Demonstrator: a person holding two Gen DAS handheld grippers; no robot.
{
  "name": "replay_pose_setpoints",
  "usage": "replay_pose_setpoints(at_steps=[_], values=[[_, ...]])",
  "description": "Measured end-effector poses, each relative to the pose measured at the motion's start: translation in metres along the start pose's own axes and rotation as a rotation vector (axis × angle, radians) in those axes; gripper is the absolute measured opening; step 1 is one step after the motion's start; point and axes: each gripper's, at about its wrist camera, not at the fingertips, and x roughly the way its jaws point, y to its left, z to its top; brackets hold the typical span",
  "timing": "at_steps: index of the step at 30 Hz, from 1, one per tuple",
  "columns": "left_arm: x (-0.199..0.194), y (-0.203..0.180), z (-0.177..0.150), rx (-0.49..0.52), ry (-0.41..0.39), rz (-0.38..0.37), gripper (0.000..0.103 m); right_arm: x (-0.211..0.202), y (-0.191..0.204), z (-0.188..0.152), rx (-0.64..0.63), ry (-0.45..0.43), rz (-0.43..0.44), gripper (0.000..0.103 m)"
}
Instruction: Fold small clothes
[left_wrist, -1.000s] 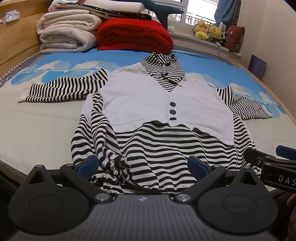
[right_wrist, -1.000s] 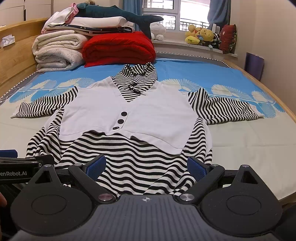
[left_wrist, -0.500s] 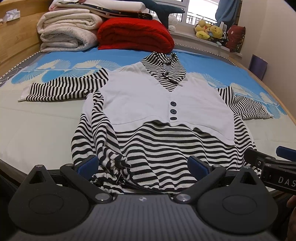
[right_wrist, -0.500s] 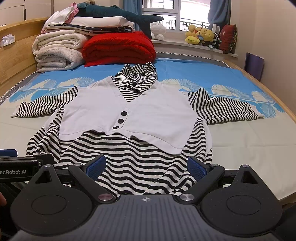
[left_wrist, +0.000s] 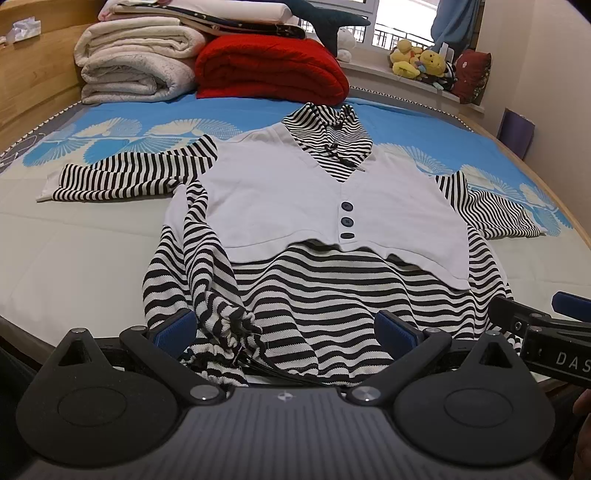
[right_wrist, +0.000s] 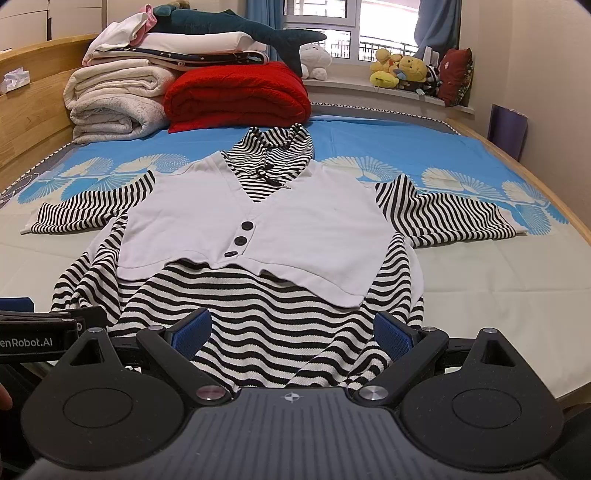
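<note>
Left gripper (left_wrist: 284, 328): jaws spread wide, nothing between the pads, parked at the garment's near hem, bunched drawstring corner just inside its left pad. Right gripper (right_wrist: 291, 330): same, jaws wide apart, holding nothing, over the hem's right half. Each shows in the other's view: right one at 3 o'clock in the left view, left one at 9 o'clock in the right view, so they sit side by side, near each other.

Bed (left_wrist: 74, 251): pale sheet near, blue fan-print band (right_wrist: 369, 140) far. Wooden edge runs along 3 o'clock, wooden headboard side at 9 o'clock. Near bed edge sits right under both grippers.

Striped top (left_wrist: 314, 295) with white vest panel (right_wrist: 295, 229): flat, centred, collar toward 12 o'clock, hem toward 6. Left sleeve (left_wrist: 129, 177) out flat toward 9–10 o'clock, right sleeve (right_wrist: 443, 218) toward 3. Left side of the body is rucked into a ridge down to the hem; right side lies smoother.

Bare sheet flanks the body on both sides below the sleeves.

At 12 o'clock beyond the collar: red blanket (right_wrist: 236, 96), close to the collar but apart. White folded quilts (left_wrist: 136, 70) at 11.
</note>
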Motion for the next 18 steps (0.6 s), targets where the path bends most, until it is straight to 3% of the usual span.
replay_pose_setpoints(at_steps=[4, 6, 10, 12, 15, 18], values=[[0.002, 0.021, 0.019, -0.042, 0.029, -0.031, 0.102, 0.0, -0.012, 0.006, 0.048, -0.006, -0.003, 0.093], [0.001, 0.034, 0.032, -0.013, 0.039, -0.036, 0.102, -0.003, -0.033, 0.017, 0.104, -0.03, -0.018, 0.093], [0.029, 0.067, 0.068, 0.008, 0.133, -0.068, 0.102, 0.003, -0.076, 0.047, 0.112, -0.086, -0.053, 0.092], [0.048, 0.08, 0.077, 0.023, 0.163, -0.028, 0.102, 0.016, -0.09, 0.051, 0.098, -0.074, -0.064, 0.092], [0.08, 0.095, 0.071, 0.008, 0.2, 0.009, 0.102, 0.053, -0.106, 0.04, 0.144, 0.058, -0.056, 0.085], [0.109, 0.111, 0.059, -0.109, 0.374, 0.009, 0.102, 0.084, -0.119, 0.02, 0.283, 0.222, -0.064, 0.077]])
